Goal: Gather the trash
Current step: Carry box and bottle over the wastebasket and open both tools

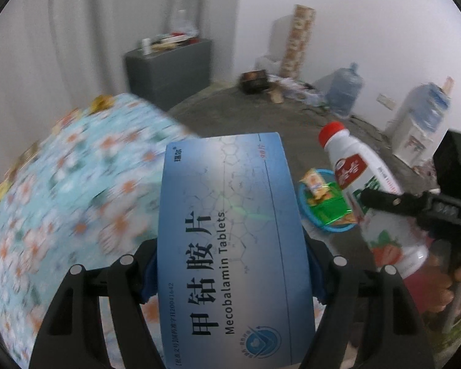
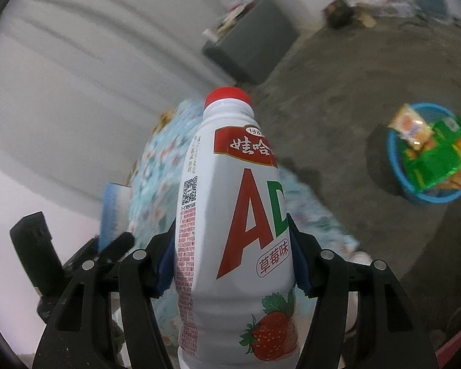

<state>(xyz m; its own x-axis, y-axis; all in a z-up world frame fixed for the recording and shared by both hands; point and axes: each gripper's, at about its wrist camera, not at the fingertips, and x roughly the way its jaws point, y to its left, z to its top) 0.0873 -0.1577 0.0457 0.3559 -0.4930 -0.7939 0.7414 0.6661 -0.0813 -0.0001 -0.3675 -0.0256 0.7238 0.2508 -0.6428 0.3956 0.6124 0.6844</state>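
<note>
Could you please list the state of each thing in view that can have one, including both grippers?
left gripper: shut on the tablet box
tablet box: closed, held off the table
right gripper: shut on the bottle
bottle: capped, held roughly upright, clear of the floor
blue basin: on the floor, holding green and orange wrappers
grey cabinet: shut, clutter on top

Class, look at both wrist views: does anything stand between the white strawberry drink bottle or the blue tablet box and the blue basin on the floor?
Nothing visible does. The white red-capped bottle and blue tablet box are held in the grippers, and only bare grey floor lies before the blue basin, which already holds wrappers.
</note>
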